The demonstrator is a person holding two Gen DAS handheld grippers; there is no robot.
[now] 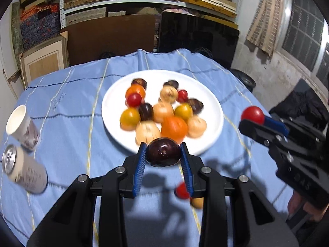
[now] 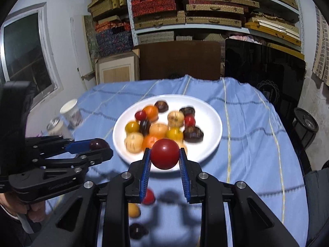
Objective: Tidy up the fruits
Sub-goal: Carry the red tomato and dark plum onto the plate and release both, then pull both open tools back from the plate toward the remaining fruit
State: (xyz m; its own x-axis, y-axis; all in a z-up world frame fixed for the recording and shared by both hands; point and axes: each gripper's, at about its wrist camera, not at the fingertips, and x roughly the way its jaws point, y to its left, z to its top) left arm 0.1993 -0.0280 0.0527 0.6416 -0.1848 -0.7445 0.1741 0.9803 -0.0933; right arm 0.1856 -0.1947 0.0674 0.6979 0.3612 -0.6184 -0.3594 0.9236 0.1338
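While most fruits already sit on the white plate (image 2: 209,111), the left claw (image 1: 163,154) squeezes a dark plum (image 1: 162,152) and the right claw (image 2: 165,157) squeezes a red tomato (image 2: 165,153), both at the plate's 6 o'clock rim. Three loose fruits (image 2: 148,197) wait on the table (image 2: 257,144). A cup (image 1: 18,123) and can (image 1: 22,170) crowd 9 o'clock.
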